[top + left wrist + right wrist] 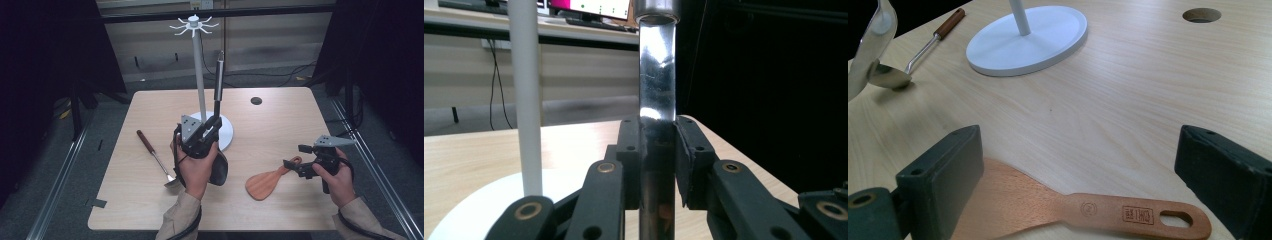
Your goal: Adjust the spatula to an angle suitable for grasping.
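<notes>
My left gripper [214, 122] points upward beside the white hook stand [199, 75] and is shut on a long metal utensil [218, 80]. Its handle rises next to the pole and its dark head [220, 170] hangs below the hand. In the left gripper view the pads [631, 150] press both sides of the shiny shaft [656, 75], with the stand's pole [526, 100] to the left. My right gripper [296, 156] is open low over the handle of a wooden spatula [267, 182] lying flat. In the right gripper view the spatula [1088, 207] lies between the wide-apart jaws of the gripper [1083, 165].
A ladle with a wooden handle [155, 157] lies on the table left of my left hand; its bowl [890, 75] is at the left of the right gripper view. The stand's round white base [1028, 40] sits mid-table. A round hole [256, 100] is in the tabletop at the back.
</notes>
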The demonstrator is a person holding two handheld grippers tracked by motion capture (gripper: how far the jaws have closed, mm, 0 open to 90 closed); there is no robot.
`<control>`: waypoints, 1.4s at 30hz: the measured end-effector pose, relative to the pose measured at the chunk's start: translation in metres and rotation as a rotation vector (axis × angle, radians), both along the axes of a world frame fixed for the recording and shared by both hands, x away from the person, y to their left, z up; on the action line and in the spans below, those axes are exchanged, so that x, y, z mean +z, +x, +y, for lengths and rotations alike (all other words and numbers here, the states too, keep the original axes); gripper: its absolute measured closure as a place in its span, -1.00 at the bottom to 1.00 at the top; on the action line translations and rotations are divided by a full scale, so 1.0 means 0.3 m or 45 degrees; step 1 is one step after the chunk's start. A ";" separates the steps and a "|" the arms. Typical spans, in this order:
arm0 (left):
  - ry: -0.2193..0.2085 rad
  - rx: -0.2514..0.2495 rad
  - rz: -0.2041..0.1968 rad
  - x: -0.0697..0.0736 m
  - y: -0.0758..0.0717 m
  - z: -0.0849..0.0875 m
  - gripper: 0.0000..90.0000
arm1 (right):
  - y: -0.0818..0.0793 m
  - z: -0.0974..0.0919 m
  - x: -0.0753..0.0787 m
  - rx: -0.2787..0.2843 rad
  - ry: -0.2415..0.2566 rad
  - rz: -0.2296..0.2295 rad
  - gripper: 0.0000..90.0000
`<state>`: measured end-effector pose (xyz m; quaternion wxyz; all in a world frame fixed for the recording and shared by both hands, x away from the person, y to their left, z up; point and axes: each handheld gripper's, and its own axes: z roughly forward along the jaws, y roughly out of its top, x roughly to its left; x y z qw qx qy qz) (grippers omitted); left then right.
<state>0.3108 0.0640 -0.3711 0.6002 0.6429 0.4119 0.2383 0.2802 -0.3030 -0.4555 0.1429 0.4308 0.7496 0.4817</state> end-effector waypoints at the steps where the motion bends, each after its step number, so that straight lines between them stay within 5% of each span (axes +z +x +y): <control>1: -0.007 0.008 -0.003 0.003 -0.001 0.002 0.67 | 0.000 0.000 0.000 0.000 -0.001 0.000 -0.89; 31: -0.057 0.125 -0.159 0.075 -0.031 0.079 0.67 | 0.002 0.005 -0.006 0.012 0.000 0.008 -0.89; 42: -0.027 0.166 -0.193 0.089 -0.026 0.095 0.67 | 0.003 0.007 -0.007 0.023 -0.002 0.010 -0.89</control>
